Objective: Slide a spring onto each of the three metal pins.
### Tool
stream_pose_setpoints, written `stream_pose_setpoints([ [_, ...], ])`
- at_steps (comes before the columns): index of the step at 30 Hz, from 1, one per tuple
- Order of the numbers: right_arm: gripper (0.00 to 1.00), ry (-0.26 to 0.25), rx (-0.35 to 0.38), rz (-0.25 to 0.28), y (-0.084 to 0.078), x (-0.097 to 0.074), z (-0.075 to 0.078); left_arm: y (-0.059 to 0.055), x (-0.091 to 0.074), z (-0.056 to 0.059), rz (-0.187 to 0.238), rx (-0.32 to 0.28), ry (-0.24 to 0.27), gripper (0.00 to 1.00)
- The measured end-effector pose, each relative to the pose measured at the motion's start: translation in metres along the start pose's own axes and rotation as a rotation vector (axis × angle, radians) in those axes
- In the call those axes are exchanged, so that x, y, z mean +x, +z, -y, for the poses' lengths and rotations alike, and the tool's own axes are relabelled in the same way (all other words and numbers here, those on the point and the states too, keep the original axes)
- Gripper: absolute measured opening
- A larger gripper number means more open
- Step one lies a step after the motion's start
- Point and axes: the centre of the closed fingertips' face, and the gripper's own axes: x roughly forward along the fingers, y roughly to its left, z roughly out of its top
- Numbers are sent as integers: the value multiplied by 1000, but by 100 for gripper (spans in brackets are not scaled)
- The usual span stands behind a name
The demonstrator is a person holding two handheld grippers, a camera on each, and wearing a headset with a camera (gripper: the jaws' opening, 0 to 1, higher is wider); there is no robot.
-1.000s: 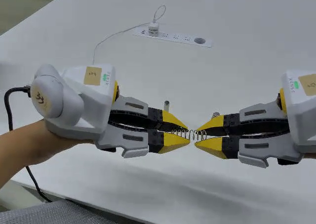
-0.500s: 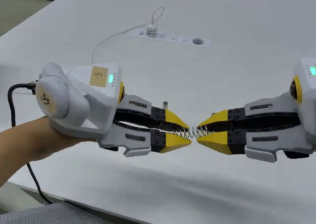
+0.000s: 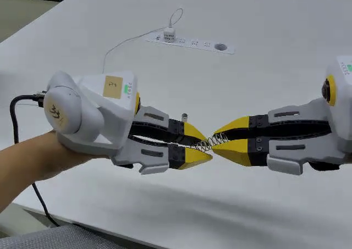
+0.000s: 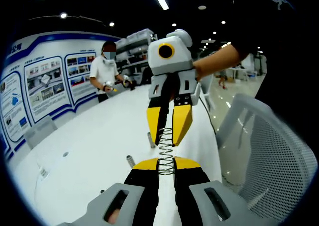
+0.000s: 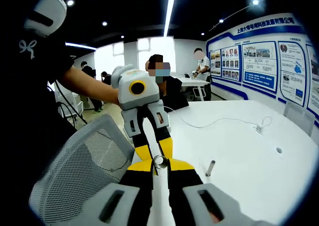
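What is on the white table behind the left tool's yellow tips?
The top of a small upright grey metal pin shows; the left tool covers its lower part.

left gripper (image 3: 209, 149): white shell, yellow jaws, black cable (image 3: 13, 117), tan sticker (image 3: 113, 87) | right gripper (image 3: 215, 143): same colours

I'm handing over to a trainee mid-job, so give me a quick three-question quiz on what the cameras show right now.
1. True or false: the spring lies flat on the table.
2. Which grips the spring, left gripper or right gripper? A) left alone B) right alone C) both, one at each end.
3. Fill in: in the head view, a metal ___ stands upright on the table beyond the left gripper's jaws.
Key: 1 false; 2 C; 3 pin.
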Motion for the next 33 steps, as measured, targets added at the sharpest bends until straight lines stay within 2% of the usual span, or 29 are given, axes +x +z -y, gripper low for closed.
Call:
stream_pose_setpoints([
  [2,11,12,16,15,3,2,-3,-1,-1,1,-2,0,2,10],
  [3,11,24,68,42,9,4,-5,-1,-1,2,-2,2,0,10],
  [4,11,20,72,39,9,5,-3,-1,-1,3,0,-4,0,10],
  [6,11,5,29,16,7,7,-1,-3,0,0,-13,2,15,10],
  [12,11,-7,45,-6,8,9,0,-5,0,-2,-19,-11,21,10],
  [14,11,-16,40,-8,10,9,2,-3,-1,-5,-12,-40,48,11],
  [16,11,-25,36,-8,13,9,5,-1,-2,-8,-4,-28,67,11],
  [21,11,-36,26,-14,15,13,8,-3,-7,-14,-9,-56,82,13],
  [23,11,-46,20,-20,16,14,10,-4,-12,-19,-16,-45,118,19],
  [27,11,-60,26,-20,16,13,13,-8,-19,-23,-15,-61,137,30],
  [30,11,-79,26,-33,14,12,17,-17,-26,-29,-17,-93,180,35],
  [33,11,-111,33,-54,9,11,27,-28,-33,-36,12,-155,251,42],
])
